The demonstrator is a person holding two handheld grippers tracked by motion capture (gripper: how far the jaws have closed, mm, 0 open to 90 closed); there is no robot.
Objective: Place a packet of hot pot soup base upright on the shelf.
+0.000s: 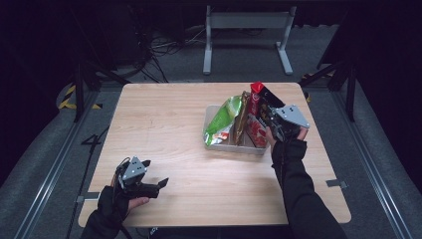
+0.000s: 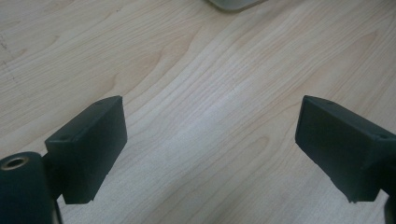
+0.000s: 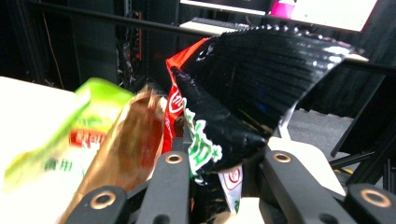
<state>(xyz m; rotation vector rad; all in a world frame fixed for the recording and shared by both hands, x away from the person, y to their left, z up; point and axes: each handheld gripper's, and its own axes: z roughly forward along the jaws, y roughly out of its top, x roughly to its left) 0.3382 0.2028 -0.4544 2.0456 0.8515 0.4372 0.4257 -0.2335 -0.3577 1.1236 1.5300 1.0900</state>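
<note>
A dark room surrounds a pale wooden bench (image 1: 179, 149), with cables on the grey floor behind it and a grey metal stand (image 1: 247, 35) beyond the far edge. On the right half of the bench sits a shallow grey tray (image 1: 234, 146) holding snack packets set on edge: a green packet (image 1: 222, 119) leans at its left, a brown-gold packet (image 1: 243, 117) stands next to it, and a red packet (image 1: 257, 133) lies at the tray's right end.

The right gripper (image 1: 271, 119) is at the tray's right side, held by a hand in a dark sleeve. Its jaws are clamped on a black snack packet (image 3: 243, 102) with green lettering and a red panel at its edge; in the right gripper view the crumpled black foil rises from between the two jaws and fans out above them. In the high view this packet (image 1: 263, 97) stands upright over the tray's right end, just beside the brown-gold one, its red top above the other packets. Whether its bottom edge touches the tray cannot be told.

The left gripper (image 1: 154, 186) rests low near the bench's front left corner, well apart from the tray. The left gripper view shows its jaws wide apart with only bare wood grain between them, and a corner of the tray (image 2: 233, 3) at the top edge.
</note>
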